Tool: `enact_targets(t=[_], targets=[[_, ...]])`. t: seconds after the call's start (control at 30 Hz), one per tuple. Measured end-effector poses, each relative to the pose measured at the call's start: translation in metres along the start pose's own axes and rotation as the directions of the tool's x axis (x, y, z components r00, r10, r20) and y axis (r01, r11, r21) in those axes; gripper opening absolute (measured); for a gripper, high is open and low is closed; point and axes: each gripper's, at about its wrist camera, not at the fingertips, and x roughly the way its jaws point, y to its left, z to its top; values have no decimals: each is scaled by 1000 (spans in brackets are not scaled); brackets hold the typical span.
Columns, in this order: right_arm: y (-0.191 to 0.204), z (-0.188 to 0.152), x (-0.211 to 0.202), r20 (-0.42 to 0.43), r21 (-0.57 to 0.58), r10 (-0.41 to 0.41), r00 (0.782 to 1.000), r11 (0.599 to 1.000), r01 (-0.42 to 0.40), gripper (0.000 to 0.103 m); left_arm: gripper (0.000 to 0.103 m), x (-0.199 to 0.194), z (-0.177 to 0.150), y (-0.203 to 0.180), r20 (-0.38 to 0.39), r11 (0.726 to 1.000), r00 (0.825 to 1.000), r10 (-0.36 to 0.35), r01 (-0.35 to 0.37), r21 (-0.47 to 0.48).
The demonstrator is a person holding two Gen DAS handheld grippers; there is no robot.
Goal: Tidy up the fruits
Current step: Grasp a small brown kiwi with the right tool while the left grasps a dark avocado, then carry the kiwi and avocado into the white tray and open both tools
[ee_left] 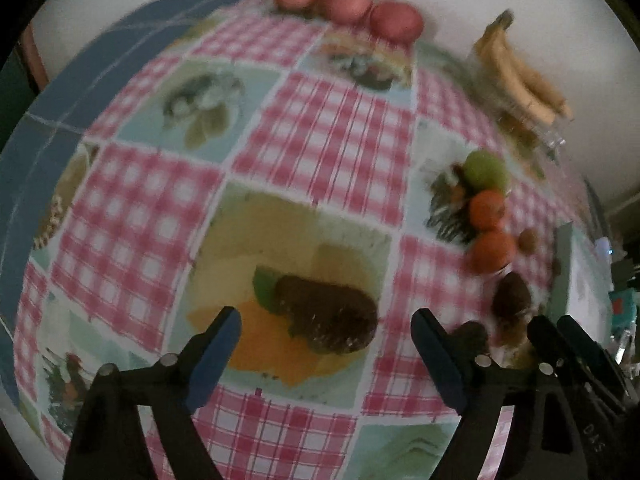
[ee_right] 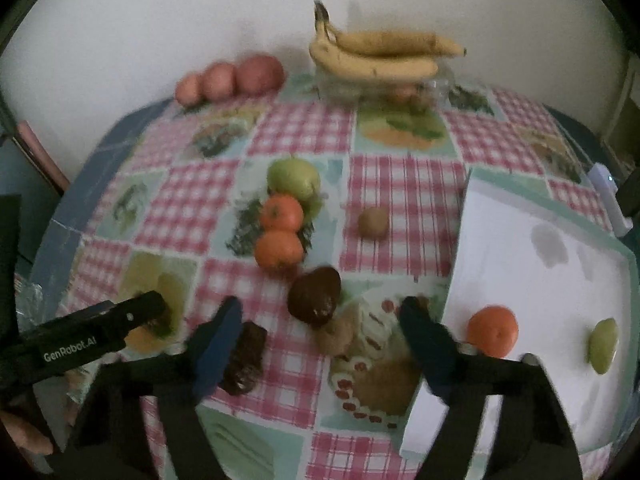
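Sorting is only getting going: I'm hovering both grippers, right point(ee_right: 320, 336) and left point(ee_left: 326, 340), wide open and empty, with just an orange point(ee_right: 493, 331) and a green fruit point(ee_right: 603, 346) lying on the tray point(ee_right: 500, 240) while avocado point(ee_right: 315, 295), oranges point(ee_right: 279, 250), apples point(ee_right: 232, 78) and bananas point(ee_right: 380, 56) are waiting on the tablecloth point(ee_right: 404, 200).

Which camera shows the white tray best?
The right wrist view: the white tray fills its right side, with an orange on it. The left wrist view catches only a blurred sliver at its right edge.

Bananas point(ee_right: 380, 54) lie behind on a container point(ee_right: 372, 90); a tangerine point(ee_right: 493, 331) rests on the tray point(ee_right: 520, 264) at right.
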Motion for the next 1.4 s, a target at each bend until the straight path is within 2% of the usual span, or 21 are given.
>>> enact_targets(t=[0.13,0.2,0.3,0.43,0.53,0.67,0.9,1.0,1.07,1.2,1.4], targets=[[-4,-8,15,-62,8,-6,998,1000,7,62,88,6,-4,-5,-8,998,999,49,-48,34],[-7,-12,22,-91,10,-21,996,1000,22,56,87,6,-6,-7,-4,998,998,59,-59,39],[-11,-17,31,-130,16,-41,991,999,43,54,83,7,-8,-12,-2,994,996,88,-88,57],[-10,-20,36,-143,-4,-71,987,997,71,50,69,9,-6,-15,5,990,992,123,-123,71],[-5,-22,37,-138,-39,-104,985,994,100,41,60,5,-6,-9,10,989,991,132,-132,58],[-4,-23,35,-129,-50,-98,987,994,93,22,43,3,-6,-5,16,988,989,148,-148,42],[-5,-19,32,-124,-44,-74,990,997,69,20,43,-2,-4,7,7,996,997,83,-83,-27],[-10,-13,23,-93,-16,-66,993,998,64,20,43,-8,-2,10,15,997,999,39,-38,-65],[-15,-8,12,-59,11,-57,997,998,58,20,43,-20,1,12,47,997,999,22,-19,-69],[-34,-1,-11,0,68,-62,998,996,62,20,43,-43,4,3,109,998,994,-28,33,-50],[-85,1,-32,40,201,-122,992,973,112,20,43,-63,-1,-40,155,992,981,-115,106,62]])
